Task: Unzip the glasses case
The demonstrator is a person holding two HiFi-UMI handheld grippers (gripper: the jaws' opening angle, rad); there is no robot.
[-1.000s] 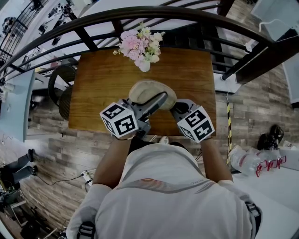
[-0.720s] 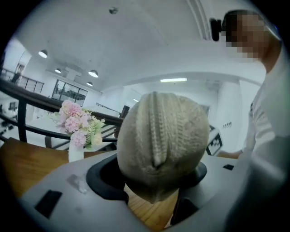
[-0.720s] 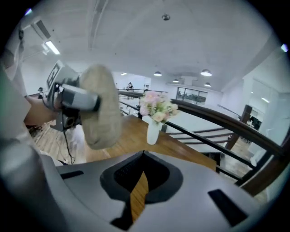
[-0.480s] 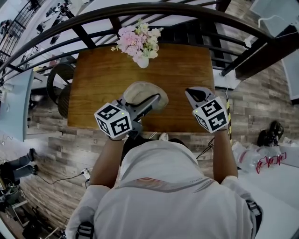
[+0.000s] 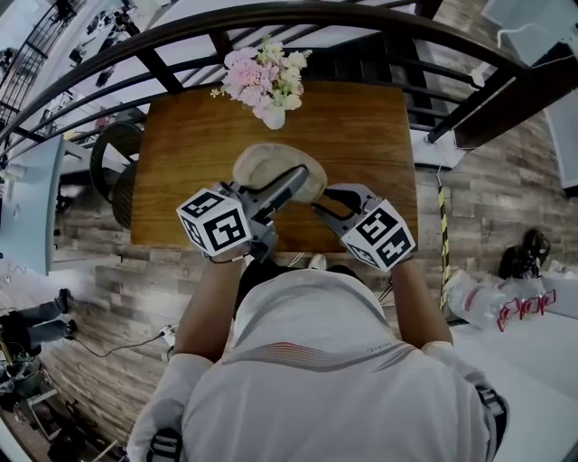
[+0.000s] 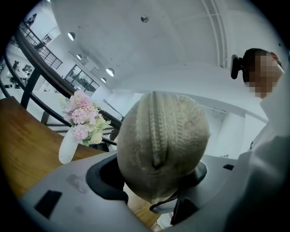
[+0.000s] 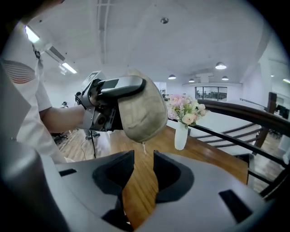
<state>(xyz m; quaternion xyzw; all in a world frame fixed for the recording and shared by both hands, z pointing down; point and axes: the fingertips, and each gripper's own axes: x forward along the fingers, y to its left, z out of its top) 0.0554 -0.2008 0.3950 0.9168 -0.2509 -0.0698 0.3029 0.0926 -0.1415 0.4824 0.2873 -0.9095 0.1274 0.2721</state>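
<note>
A beige fabric glasses case [image 5: 271, 170] hangs above the wooden table [image 5: 361, 144], and my left gripper [image 5: 284, 185] is shut on it. In the left gripper view the case [image 6: 161, 140] fills the space between the jaws, with its zip seam running up the middle. My right gripper [image 5: 327, 203] is just right of the case's near end. Its jaws are opening with nothing between them. In the right gripper view the case [image 7: 142, 115] sits just beyond the right gripper [image 7: 143, 174], and a small zip pull [image 7: 143, 147] dangles from the case's lower end above the gap.
A white vase of pink flowers [image 5: 266, 86] stands at the table's far edge, behind the case. A dark curved railing [image 5: 271, 18] runs beyond the table. The table's near edge is close to the person's body, with wood floor on both sides.
The right gripper was shut at the case's end, swung out to the right, and is now back at the case with its jaws parted. The left gripper and case hardly moved.
</note>
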